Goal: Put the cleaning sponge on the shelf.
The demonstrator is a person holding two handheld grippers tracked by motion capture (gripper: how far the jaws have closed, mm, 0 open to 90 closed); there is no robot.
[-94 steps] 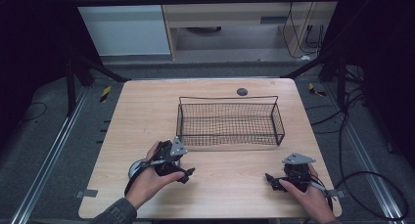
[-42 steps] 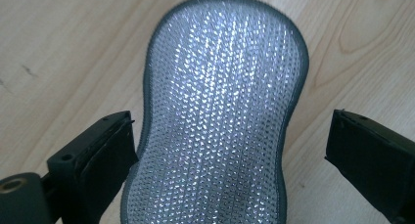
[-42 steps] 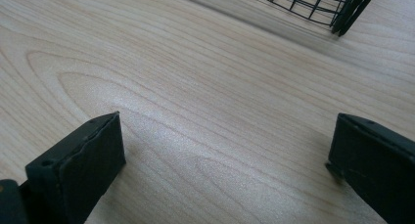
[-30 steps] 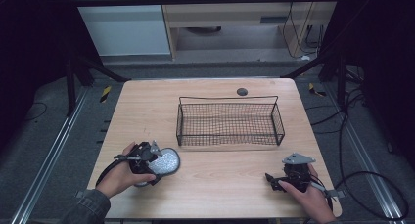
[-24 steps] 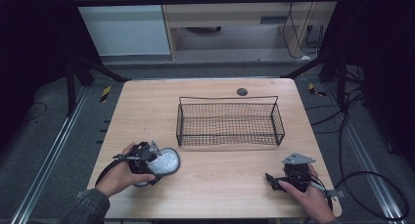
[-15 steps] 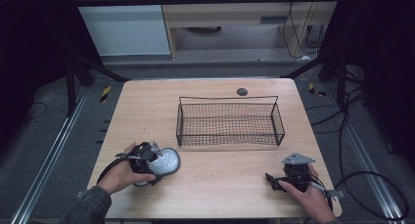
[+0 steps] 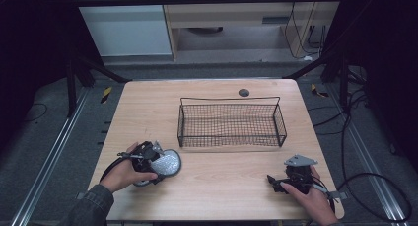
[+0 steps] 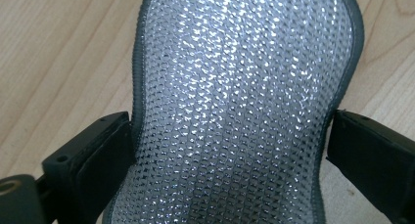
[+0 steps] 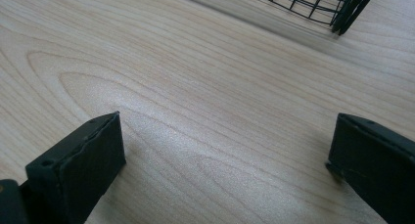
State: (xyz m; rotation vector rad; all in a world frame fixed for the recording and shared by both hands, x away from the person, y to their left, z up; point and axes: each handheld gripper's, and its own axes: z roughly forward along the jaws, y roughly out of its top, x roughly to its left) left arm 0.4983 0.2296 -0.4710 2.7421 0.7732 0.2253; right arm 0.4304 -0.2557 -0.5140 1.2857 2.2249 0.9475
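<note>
High view: left gripper [image 7: 156, 163] at seven o'clock on the table [image 7: 222, 186], its jaws just eased apart, astride the silver scouring pad [image 7: 165, 163] yet barely pinching; lifted now, the pad may slip out; since three seconds ago that hand drew back from the basket [image 7: 230, 122]; right gripper [image 7: 276, 180] rests at five o'clock, jaws released.

No legible text, label, brand, number or sign anywhere in these views.
</note>
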